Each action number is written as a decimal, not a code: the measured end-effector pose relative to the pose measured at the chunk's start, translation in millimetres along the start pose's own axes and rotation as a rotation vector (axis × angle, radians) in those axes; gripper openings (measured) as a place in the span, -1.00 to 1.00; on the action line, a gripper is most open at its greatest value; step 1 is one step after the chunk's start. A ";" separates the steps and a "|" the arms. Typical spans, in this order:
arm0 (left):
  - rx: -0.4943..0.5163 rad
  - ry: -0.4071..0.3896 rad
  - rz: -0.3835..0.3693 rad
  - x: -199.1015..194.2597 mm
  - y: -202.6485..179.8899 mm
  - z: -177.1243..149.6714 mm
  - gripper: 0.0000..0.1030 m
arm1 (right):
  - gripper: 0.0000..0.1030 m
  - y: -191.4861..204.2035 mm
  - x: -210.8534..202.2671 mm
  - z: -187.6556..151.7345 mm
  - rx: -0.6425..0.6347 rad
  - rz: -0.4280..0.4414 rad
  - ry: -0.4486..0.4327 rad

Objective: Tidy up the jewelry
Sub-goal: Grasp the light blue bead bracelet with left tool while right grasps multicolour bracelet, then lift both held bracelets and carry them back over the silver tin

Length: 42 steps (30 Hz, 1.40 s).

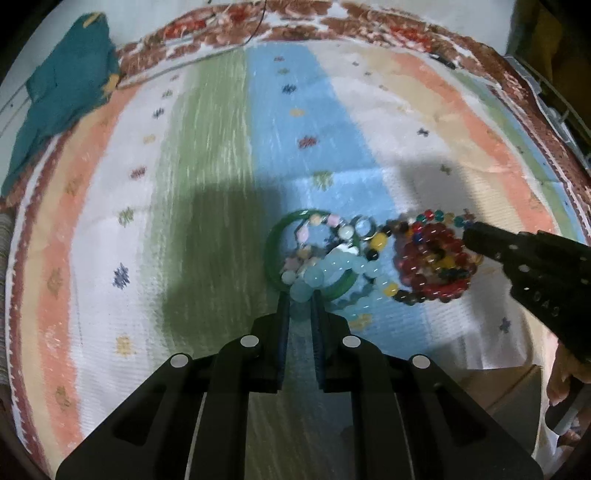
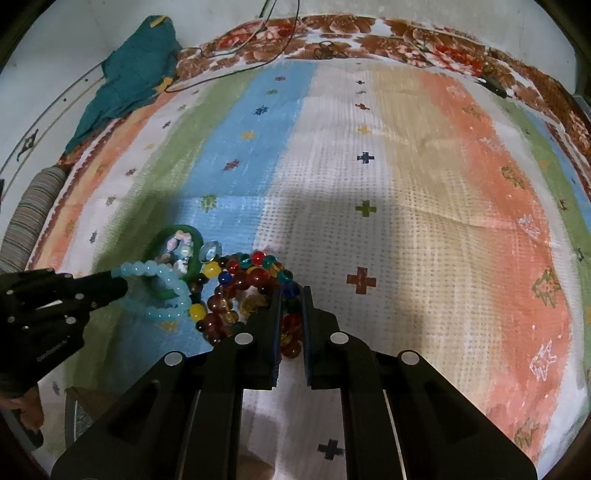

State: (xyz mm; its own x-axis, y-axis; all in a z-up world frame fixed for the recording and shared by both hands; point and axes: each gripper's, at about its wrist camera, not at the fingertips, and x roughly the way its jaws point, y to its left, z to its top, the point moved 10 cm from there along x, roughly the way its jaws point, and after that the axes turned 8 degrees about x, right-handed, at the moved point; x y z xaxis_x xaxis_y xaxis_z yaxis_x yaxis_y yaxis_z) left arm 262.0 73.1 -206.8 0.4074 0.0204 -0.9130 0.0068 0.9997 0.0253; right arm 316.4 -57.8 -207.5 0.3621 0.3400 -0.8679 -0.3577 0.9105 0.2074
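A heap of jewelry lies on a striped cloth. My left gripper is shut on a light blue bead bracelet, seen lifted in the right wrist view. Under it lie a green bangle and a pastel bead bracelet. My right gripper is shut on a red and multicolour bead bracelet, which also shows in the left wrist view. A small ring lies between the piles. The right gripper touches the red beads' right side.
The striped cloth covers a bed with a floral border. A teal garment lies at the far left corner. A thin cable runs along the far edge. A striped roll sits at the left.
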 end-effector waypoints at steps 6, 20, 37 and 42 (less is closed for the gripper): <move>0.027 -0.050 -0.001 -22.8 -11.1 7.9 -0.79 | -0.80 -1.6 -16.6 -1.4 0.001 -0.011 -0.028; 0.012 -0.126 0.024 -51.8 -4.2 12.7 -0.79 | -0.80 -0.3 -54.6 -8.4 -0.012 -0.034 -0.084; -0.010 -0.269 0.045 -108.5 -8.4 13.5 -0.79 | -0.80 13.5 -109.6 -21.1 -0.050 0.009 -0.228; -0.019 -0.300 0.016 -126.0 -16.7 9.0 -0.79 | -0.80 15.1 -124.5 -27.3 -0.054 0.023 -0.255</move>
State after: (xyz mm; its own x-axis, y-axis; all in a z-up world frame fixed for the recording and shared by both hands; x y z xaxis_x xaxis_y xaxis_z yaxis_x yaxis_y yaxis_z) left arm 218.7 53.8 -88.6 0.6592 0.0334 -0.7512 -0.0179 0.9994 0.0288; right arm 242.4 -92.8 -108.7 0.5560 0.4154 -0.7199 -0.4112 0.8902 0.1961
